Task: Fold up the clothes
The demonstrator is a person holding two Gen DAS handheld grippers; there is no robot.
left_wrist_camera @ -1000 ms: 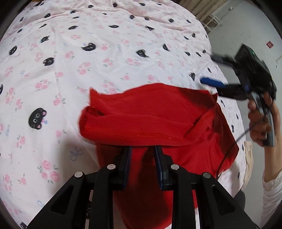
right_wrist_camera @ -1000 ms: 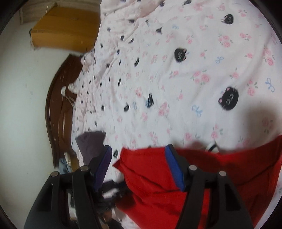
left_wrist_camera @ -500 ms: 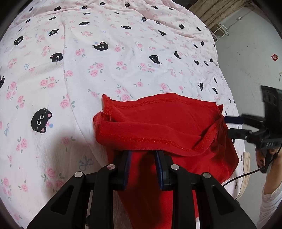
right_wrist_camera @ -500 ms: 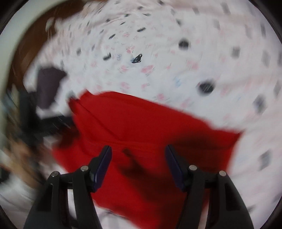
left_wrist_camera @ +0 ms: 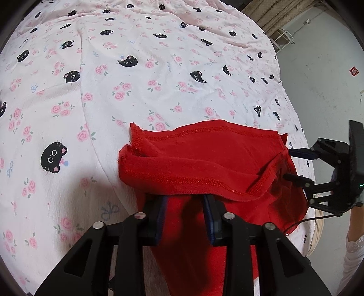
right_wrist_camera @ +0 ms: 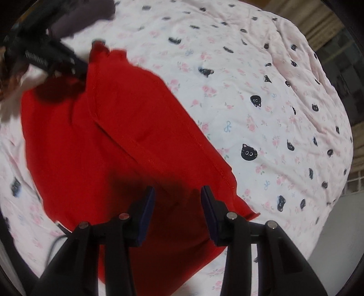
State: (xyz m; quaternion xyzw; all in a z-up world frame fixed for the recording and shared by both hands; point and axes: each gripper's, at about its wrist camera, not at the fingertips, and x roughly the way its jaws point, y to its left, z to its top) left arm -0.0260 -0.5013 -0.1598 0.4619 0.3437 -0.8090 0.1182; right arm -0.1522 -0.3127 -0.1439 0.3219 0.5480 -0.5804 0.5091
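Observation:
A red garment [left_wrist_camera: 204, 159] lies partly folded on the bed, its hemmed edge doubled over in a loose roll toward me. My left gripper [left_wrist_camera: 185, 200] is open, its tips tucked under that rolled edge, with red cloth between the jaws. My right gripper [right_wrist_camera: 177, 195] is open and empty, hovering over the garment [right_wrist_camera: 109, 127] near its hemmed corner. In the left wrist view the right gripper [left_wrist_camera: 295, 164] sits at the garment's right edge. The left gripper [right_wrist_camera: 56, 61] shows at the top left of the right wrist view.
The pink bedsheet [left_wrist_camera: 136, 75] with black cat faces and roses covers the bed. A dark grey garment [right_wrist_camera: 86, 13] lies at the far edge. A grey wall [left_wrist_camera: 323, 68] and the bed's right edge lie to the right.
The right gripper swung from beside the garment round to above its corner. The left gripper stayed under the rolled edge, and the view moved slightly closer.

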